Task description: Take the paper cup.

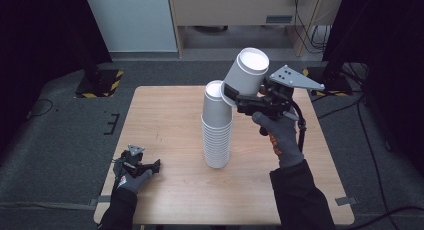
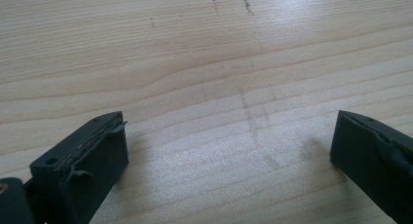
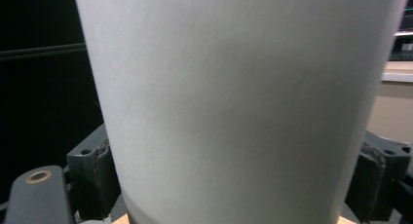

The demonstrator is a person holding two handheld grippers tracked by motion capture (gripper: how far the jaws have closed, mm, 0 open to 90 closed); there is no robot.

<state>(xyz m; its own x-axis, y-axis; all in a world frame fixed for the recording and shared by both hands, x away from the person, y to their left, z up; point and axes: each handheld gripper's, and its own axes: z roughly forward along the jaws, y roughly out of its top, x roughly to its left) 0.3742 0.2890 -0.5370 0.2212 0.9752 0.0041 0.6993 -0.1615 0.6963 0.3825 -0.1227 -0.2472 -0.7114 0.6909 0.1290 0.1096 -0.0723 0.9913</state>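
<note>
A tall stack of white paper cups (image 1: 217, 127) stands upside down near the middle of the wooden table (image 1: 165, 120). Just above and to the right of its top, my right gripper (image 1: 239, 96) is shut on a single white cup (image 1: 247, 70), held tilted with its base up. In the right gripper view that cup (image 3: 243, 102) sits between both jaws. My left gripper (image 1: 153, 166) rests low at the table's front left, open, with bare wood between its jaws (image 2: 229, 151).
The table's left half and front are bare wood. Dark floor surrounds the table, with a yellow-and-black striped base (image 1: 100, 82) at the back left and cables (image 1: 360, 115) at the right.
</note>
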